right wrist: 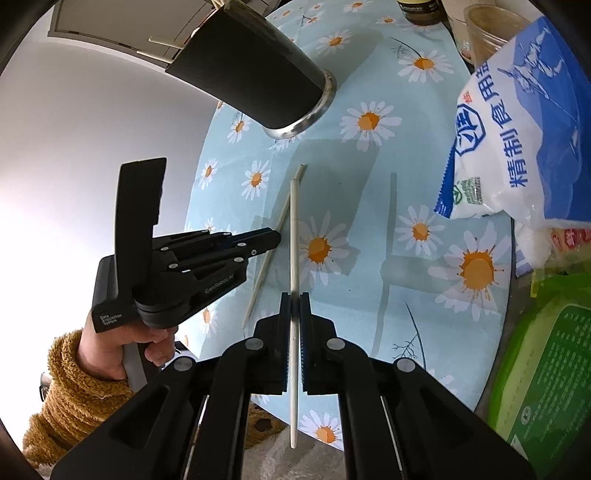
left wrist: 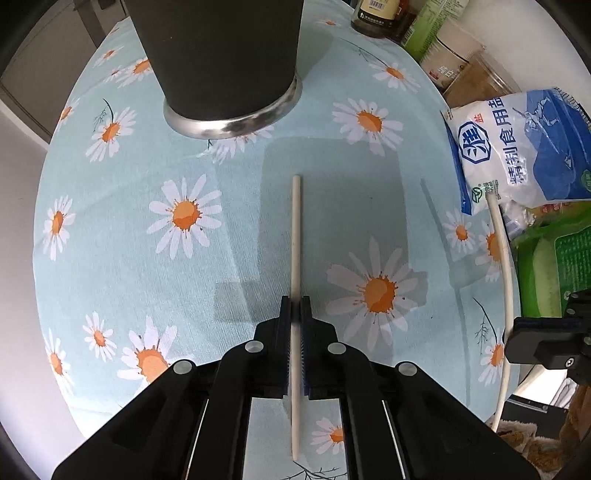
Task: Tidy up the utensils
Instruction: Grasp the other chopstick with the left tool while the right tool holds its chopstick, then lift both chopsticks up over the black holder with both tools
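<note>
A white chopstick (left wrist: 295, 229) lies along the daisy tablecloth (left wrist: 147, 258). My left gripper (left wrist: 294, 304) points straight down and is shut on it near its middle. The right wrist view shows this gripper (right wrist: 276, 239) from the side, pinching that chopstick (right wrist: 287, 206) low over the cloth. My right gripper (right wrist: 294, 299) is shut on a second white chopstick (right wrist: 293, 229), held above the table; the left wrist view shows them at the right edge (left wrist: 515, 332), chopstick (left wrist: 498, 236). A tall black utensil holder (left wrist: 221, 66) (right wrist: 255, 81) with a metal base stands at the back.
A blue and white salt bag (left wrist: 524, 147) (right wrist: 517, 129) lies at the right, with a green package (left wrist: 554, 258) (right wrist: 546, 369) in front of it. Jars and boxes (left wrist: 376, 18) crowd the far right edge. A hand in a fuzzy brown sleeve (right wrist: 74, 376) holds the left gripper.
</note>
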The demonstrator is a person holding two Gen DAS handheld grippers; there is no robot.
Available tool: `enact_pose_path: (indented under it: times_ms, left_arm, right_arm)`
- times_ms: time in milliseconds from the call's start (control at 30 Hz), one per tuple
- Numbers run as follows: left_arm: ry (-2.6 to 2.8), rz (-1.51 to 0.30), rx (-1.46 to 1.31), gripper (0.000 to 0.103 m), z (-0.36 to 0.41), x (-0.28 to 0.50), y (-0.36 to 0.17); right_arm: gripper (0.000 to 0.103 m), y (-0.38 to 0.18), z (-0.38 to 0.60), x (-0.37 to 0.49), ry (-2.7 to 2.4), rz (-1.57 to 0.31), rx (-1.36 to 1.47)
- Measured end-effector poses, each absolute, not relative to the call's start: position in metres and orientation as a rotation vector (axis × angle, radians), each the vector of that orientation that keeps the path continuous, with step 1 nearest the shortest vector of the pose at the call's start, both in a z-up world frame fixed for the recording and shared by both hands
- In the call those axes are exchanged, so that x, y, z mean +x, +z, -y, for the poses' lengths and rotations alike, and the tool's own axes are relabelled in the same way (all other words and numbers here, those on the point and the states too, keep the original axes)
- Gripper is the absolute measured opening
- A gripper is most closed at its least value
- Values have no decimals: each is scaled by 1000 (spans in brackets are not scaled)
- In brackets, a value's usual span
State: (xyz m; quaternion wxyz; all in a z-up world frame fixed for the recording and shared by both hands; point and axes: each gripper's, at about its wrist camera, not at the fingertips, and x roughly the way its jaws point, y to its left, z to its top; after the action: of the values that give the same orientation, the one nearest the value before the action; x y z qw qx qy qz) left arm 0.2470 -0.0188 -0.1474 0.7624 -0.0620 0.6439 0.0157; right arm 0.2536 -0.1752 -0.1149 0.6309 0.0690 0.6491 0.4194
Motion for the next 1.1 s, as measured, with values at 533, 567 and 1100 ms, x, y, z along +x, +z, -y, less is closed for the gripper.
enact_pose_path:
  times_ms: [533, 567, 1100]
  left_arm:
    - [-90, -1144, -255, 4, -15, 194, -88]
    - [-97, -1127, -254, 4, -19, 191, -84]
    - [-270, -841, -217, 4, -62, 155, -22]
  right_arm:
    - [5, -98, 151, 250, 828, -1322, 131]
    - [5, -96, 148, 249, 812, -1305, 129]
    - [5, -53, 88, 225, 871, -989, 193]
